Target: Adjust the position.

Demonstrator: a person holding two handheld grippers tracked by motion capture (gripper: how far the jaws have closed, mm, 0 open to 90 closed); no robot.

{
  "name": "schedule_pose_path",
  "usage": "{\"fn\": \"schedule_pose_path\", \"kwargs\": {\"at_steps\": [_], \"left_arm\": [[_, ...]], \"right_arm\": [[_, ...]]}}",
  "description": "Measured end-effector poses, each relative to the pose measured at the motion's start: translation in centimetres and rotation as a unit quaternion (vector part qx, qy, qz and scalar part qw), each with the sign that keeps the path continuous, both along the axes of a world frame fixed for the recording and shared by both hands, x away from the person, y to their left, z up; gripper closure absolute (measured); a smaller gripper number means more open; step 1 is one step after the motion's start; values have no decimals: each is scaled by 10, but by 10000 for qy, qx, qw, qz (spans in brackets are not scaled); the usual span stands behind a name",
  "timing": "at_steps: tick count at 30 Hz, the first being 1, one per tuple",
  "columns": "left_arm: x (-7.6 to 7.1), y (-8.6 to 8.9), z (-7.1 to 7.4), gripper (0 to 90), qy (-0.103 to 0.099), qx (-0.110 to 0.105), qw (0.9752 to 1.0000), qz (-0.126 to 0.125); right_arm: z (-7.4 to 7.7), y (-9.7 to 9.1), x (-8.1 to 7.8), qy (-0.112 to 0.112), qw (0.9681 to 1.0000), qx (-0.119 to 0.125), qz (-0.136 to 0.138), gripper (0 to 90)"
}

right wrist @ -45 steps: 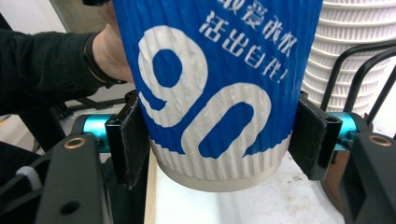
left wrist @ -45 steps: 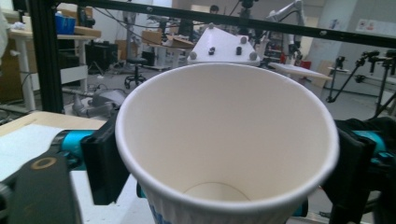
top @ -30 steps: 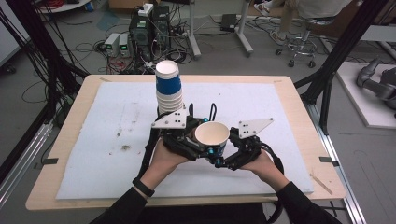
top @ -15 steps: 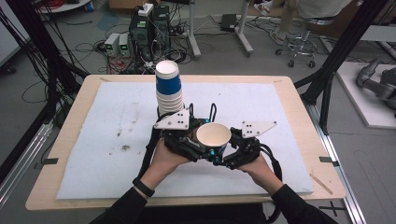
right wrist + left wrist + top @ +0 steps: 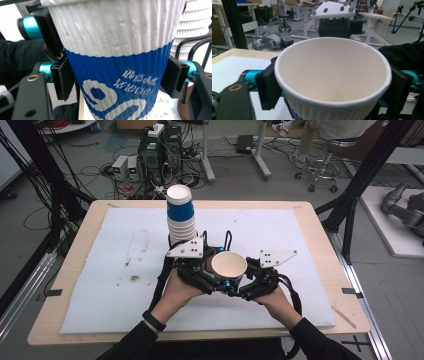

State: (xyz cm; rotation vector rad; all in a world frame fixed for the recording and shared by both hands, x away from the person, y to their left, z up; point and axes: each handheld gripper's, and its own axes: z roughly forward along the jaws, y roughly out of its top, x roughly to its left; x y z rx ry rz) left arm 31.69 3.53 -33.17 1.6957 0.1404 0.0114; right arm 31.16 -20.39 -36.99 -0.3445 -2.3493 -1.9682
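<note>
looking down from the high view, we see one paper cup (image 5: 229,265) held upright, mouth up, above the white mat (image 5: 100,285) near the front of the table (image 5: 65,227), between the left gripper (image 5: 210,270) and the right gripper (image 5: 247,280), which come at it from opposite sides. just behind it on the mat stands the stack of cups (image 5: 181,217), white ribbed walls with a blue band near the top, close to the held cup but apart from it. in the left gripper view the cup (image 5: 332,80) sits right in front of the camera with its open mouth toward us, and black pads (image 5: 268,87) stand at both sides of its rim; the left jaws have just been opening, and we cannot tell whether their pads press on the cup. in the right gripper view the cup's ribbed white and blue wall (image 5: 117,70) stands between the right gripper's two black pads (image 5: 63,77); these jaws have just been closing, and both pads now lie against the blue part of the wall, so the right gripper has hold of the cup at a middling width. the person's hands (image 5: 177,295) grip both tools from below.
</note>
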Motion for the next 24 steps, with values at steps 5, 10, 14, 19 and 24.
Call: {"fn": "schedule_pose_path", "kwargs": {"at_steps": [5, 10, 14, 19, 24], "left_arm": [[1, 7, 2, 141, 55, -128, 9999, 2], [2, 17, 5, 123, 44, -179, 9998, 108], [3, 23, 3, 123, 31, -195, 9997, 168], [5, 23, -5, 115, 100, -86, 9997, 189], [4, 22, -12, 115, 11, -14, 9993, 376]], "right_arm": [[2, -4, 2, -73, 10000, 18, -42, 251], [4, -9, 3, -135, 9999, 21, -77, 251], [6, -13, 4, -148, 9997, 141, -147, 251], [10, -19, 6, -120, 9990, 297, -310, 251], [12, -21, 6, -135, 9986, 340, -376, 251]]}}
